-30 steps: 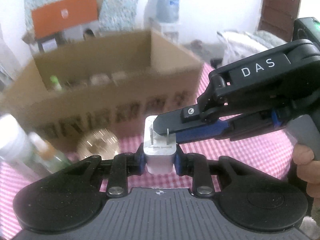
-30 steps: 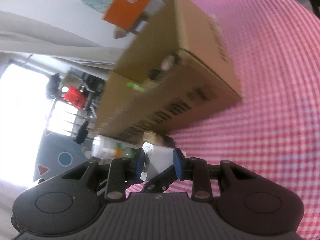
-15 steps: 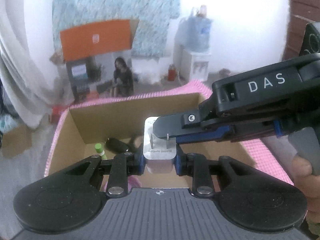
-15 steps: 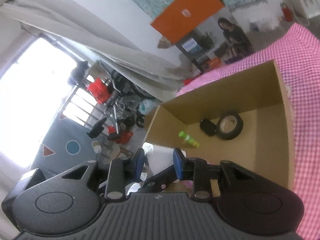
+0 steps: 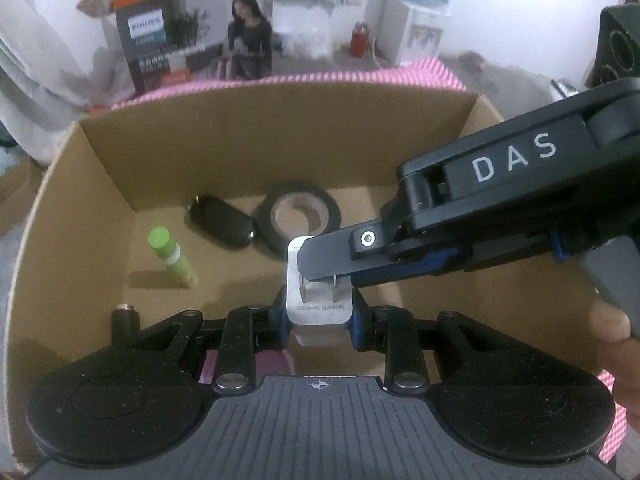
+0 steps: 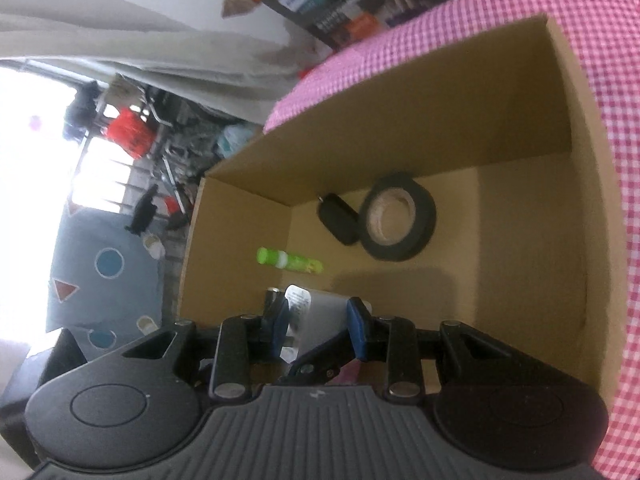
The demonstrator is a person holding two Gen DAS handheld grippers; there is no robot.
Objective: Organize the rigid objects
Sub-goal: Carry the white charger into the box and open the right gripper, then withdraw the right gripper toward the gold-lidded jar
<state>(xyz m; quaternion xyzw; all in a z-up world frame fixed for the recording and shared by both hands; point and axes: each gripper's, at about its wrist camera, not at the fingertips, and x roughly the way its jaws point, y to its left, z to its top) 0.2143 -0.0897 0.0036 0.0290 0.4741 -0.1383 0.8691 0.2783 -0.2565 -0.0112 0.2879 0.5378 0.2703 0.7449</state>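
A white plug adapter (image 5: 320, 312) with two metal prongs hangs over the open cardboard box (image 5: 280, 128). My left gripper (image 5: 319, 320) is shut on its sides. From the right, my right gripper (image 5: 324, 270) reaches across the prong end. In the right wrist view the adapter (image 6: 320, 308) sits between the blue pads of the right gripper (image 6: 318, 320), which press on it. On the box (image 6: 420, 120) floor lie a black tape roll (image 5: 328, 208) (image 6: 424, 216), a black key fob (image 5: 222, 224) (image 6: 338, 220) and a green stick (image 5: 172, 258) (image 6: 290, 260).
A small dark cylinder (image 5: 126, 316) stands in the box's near left corner. The box rests on a pink checked tablecloth (image 6: 600, 40). A person's hand (image 5: 616, 328) holds the right gripper's handle. Beyond the table are a printed carton (image 5: 192, 40) and a water dispenser (image 5: 416, 32).
Both grippers have carried the adapter from in front of the box's printed side to above its open top. The box floor and its contents have come into view.
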